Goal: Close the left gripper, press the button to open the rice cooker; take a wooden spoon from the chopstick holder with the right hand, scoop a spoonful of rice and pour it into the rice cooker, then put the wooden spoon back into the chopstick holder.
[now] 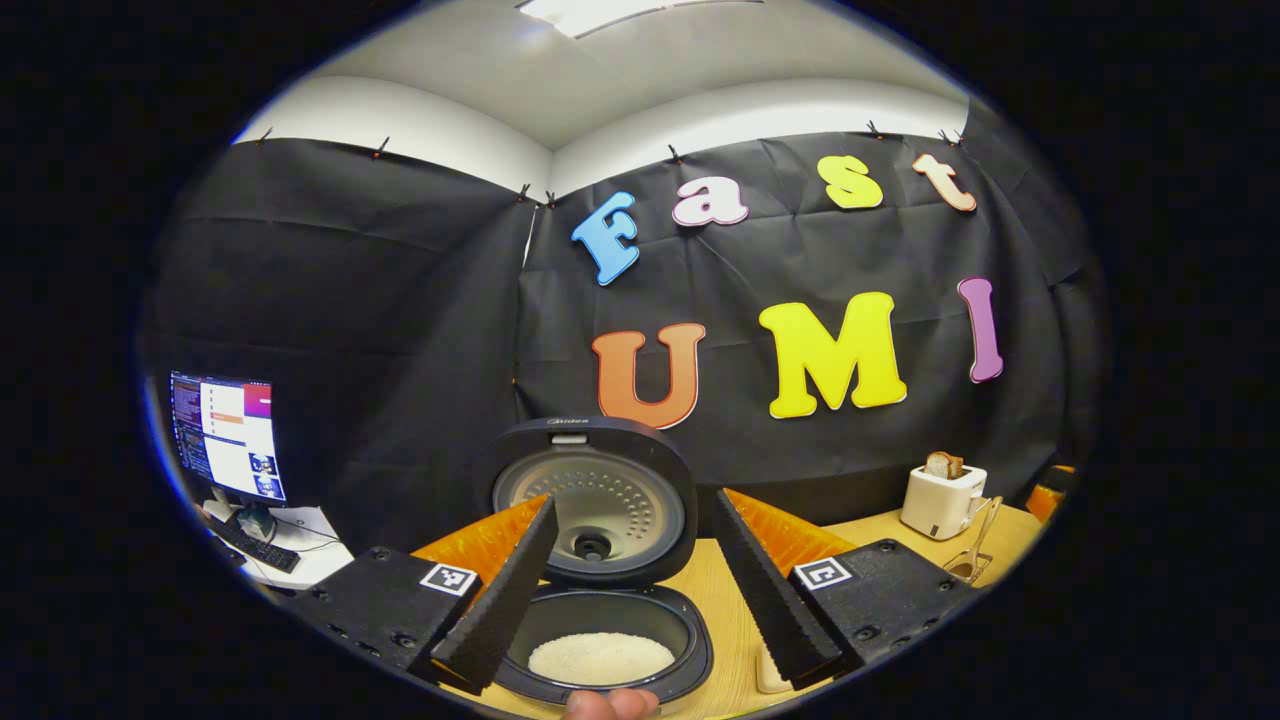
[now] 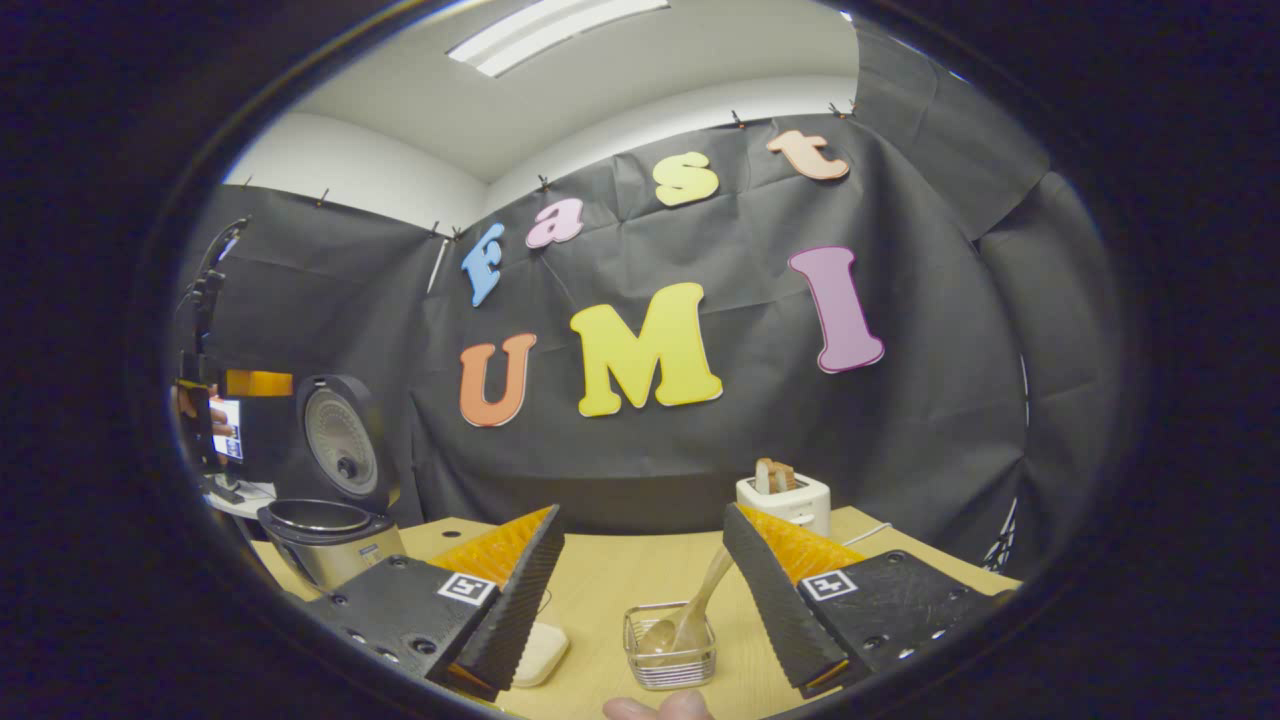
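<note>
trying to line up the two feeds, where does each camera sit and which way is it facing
Left gripper view: rides the left gripper, open, facing the open rice cooker holding rice; a fingertip shows.
Right gripper view: rides the right gripper, open, facing the chopstick holder with the wooden spoon; a fingertip shows.
Shared: rice cooker, toaster, table.

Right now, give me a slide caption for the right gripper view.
Open right gripper hovers over the wooden spoon in its chopstick holder; rice cooker open beside it.
</note>
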`<state>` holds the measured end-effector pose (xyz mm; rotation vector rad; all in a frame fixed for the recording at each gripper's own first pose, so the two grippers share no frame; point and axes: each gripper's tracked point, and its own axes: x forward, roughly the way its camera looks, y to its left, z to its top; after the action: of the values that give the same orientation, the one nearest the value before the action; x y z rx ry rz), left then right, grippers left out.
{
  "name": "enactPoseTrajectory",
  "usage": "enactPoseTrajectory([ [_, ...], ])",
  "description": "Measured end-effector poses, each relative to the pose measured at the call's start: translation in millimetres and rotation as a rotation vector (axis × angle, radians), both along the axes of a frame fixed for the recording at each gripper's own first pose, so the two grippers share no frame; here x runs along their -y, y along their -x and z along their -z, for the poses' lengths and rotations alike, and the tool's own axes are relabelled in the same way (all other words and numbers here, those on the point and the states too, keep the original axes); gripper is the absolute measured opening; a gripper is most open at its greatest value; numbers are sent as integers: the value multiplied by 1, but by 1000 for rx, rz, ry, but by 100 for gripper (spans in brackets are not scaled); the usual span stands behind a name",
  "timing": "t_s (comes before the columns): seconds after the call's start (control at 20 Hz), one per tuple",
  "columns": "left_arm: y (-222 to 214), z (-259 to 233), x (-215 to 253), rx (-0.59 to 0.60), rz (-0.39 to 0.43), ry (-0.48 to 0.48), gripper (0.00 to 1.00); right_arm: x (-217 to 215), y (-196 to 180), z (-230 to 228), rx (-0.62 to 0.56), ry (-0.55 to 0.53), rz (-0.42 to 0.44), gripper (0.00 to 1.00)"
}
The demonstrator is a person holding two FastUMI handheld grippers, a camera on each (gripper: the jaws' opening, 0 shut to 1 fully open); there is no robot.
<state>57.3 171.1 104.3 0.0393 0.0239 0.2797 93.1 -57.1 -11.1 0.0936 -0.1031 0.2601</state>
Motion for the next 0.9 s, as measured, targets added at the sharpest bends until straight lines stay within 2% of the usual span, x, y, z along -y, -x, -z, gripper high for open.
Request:
enactPoseTrajectory([
  [0.2,-24,-29,-15,-29,-3,-69,99,-6,8,12,-4,40,-35,94],
  [0.25,-31,-38,-21,-34,-14,-94,94,-10,12,14,-7,33,-53,95],
  [0.3,-38,-48,-26,-34,-16,-115,99,-12,15,14,-8,29,-66,95],
  [0.4,-49,-50,-31,-35,-9,-115,95,-13,18,15,-5,32,-84,94],
  [0.55,-63,-59,-59,-50,-55,-128,98,-12,21,16,3,24,-90,95],
  [0.7,-83,-64,-75,-100,-65,-99,98,-17,26,25,7,45,-91,95],
  [0.8,-96,-59,-81,-155,-43,-78,98,-25,33,34,-2,65,-110,95],
  [0.9,-108,-52,-83,-192,-16,-16,99,-31,38,38,-3,72,-125,95],
])
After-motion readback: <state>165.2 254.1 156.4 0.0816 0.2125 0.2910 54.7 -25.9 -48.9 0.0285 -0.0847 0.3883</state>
